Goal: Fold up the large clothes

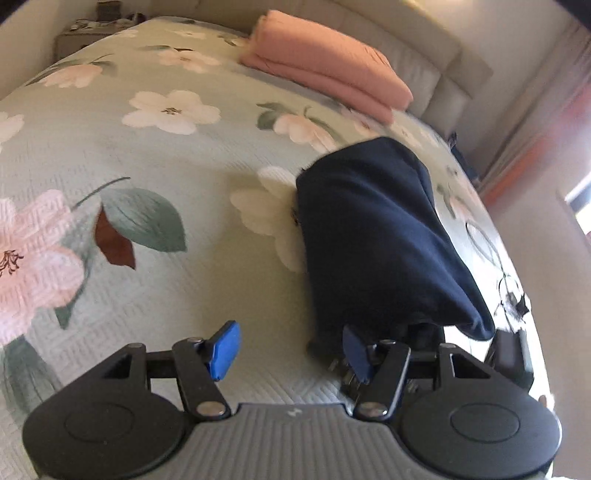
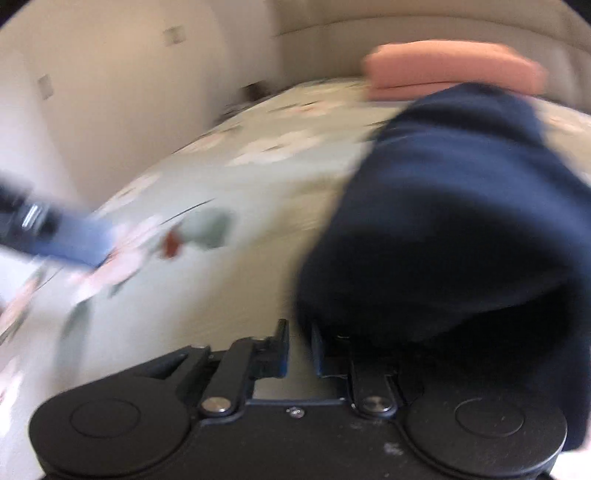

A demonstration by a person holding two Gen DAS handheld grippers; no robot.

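A navy blue garment (image 1: 373,229) lies bunched on the floral bedspread (image 1: 166,155), partly draped over another gripper at the right. My left gripper (image 1: 291,350) is open and empty, its blue pads (image 1: 223,349) wide apart, just left of the garment's near end. In the blurred right wrist view the garment (image 2: 461,206) hangs over the right finger of my right gripper (image 2: 301,349). Its jaws stand a narrow gap apart with nothing visibly between them. The left gripper's blue finger shows at the left edge (image 2: 70,236).
A folded pink blanket (image 1: 325,66) lies near the beige headboard (image 1: 424,48); it also shows in the right wrist view (image 2: 450,66). A nightstand (image 1: 85,33) stands at the far left. A black cable (image 1: 506,280) lies at the bed's right edge.
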